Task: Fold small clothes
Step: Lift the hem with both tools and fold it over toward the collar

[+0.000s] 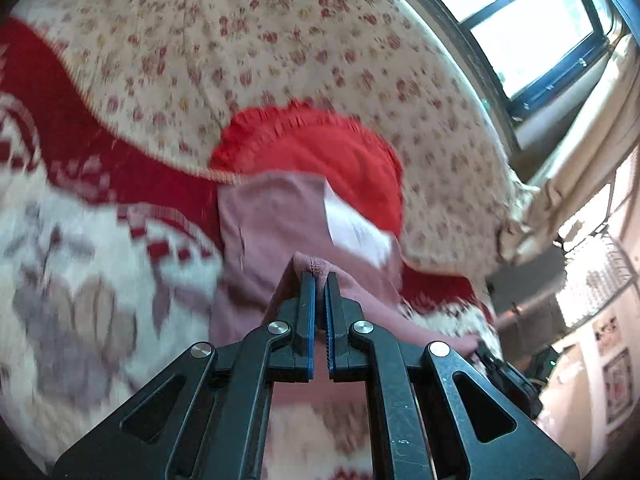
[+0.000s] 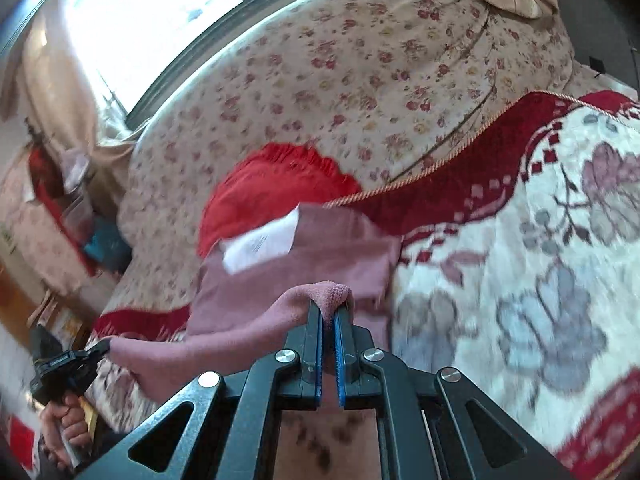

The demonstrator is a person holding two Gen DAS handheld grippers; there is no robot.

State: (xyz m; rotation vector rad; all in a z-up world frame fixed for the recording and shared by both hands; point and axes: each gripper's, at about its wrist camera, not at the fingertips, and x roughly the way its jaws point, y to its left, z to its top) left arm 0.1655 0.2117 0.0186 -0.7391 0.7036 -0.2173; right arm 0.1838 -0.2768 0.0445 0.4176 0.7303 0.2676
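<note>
A dusty-pink garment [image 1: 272, 224] of soft knit hangs stretched between the two claws, one edge pinched in the tips of the left claw [image 1: 319, 276] and another bunched into a small fold in the tips of the right claw [image 2: 329, 312]. From each claw it falls forward and down. A white label [image 1: 356, 228] shows on its inner face, just ahead of the left claw and to that claw's right. Beyond the pink garment, farther ahead of both claws, a bright red garment [image 1: 340, 156] with a gathered, frilled edge lies flat on the bed.
</note>
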